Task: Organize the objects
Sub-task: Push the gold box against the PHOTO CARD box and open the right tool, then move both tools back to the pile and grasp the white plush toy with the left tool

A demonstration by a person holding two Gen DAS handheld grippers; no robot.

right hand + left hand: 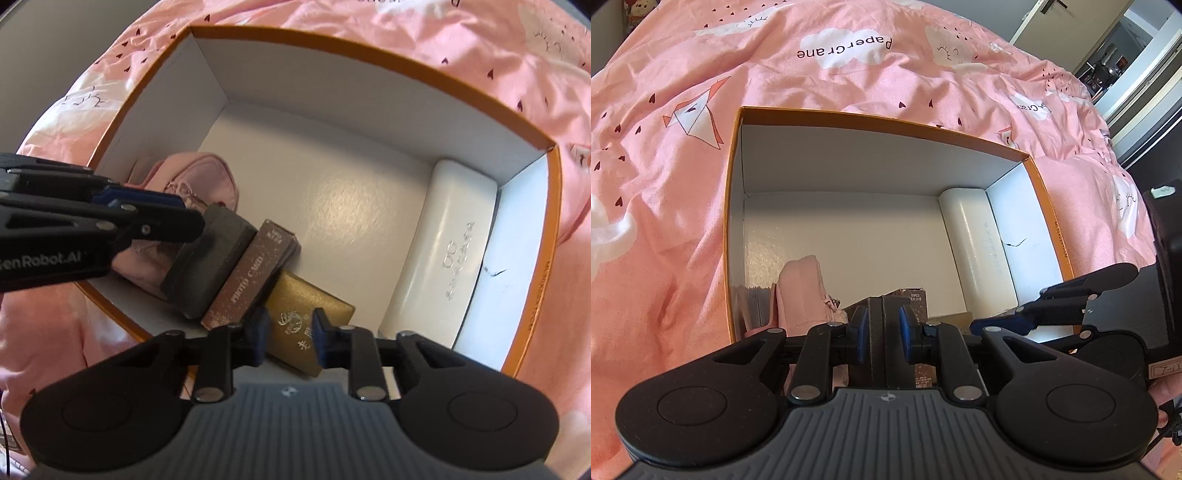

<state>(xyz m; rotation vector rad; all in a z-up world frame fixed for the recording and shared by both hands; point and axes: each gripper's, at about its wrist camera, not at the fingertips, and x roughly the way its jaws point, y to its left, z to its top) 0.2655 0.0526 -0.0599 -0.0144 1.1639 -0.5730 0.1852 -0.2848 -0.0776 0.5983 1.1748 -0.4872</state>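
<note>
An orange-rimmed box [735, 192] with a white inside lies on a pink bed cover; it also shows in the right wrist view [332, 51]. Inside are a pink pouch [207, 177], a dark grey box [207, 258], a brown photo card box [255, 273], a gold box [310, 306] and a white case [443, 251]. My left gripper [882, 328] is shut on the dark grey box [882, 332], standing it on edge next to the pouch [801, 291]. My right gripper [288, 339] is open and empty just above the gold box.
The pink patterned bed cover [701, 110] surrounds the box. The white case [975, 243] lies along the box's right wall. A doorway and dark furniture [1126, 66] are at the far right. The box floor [351, 206] shows between the items.
</note>
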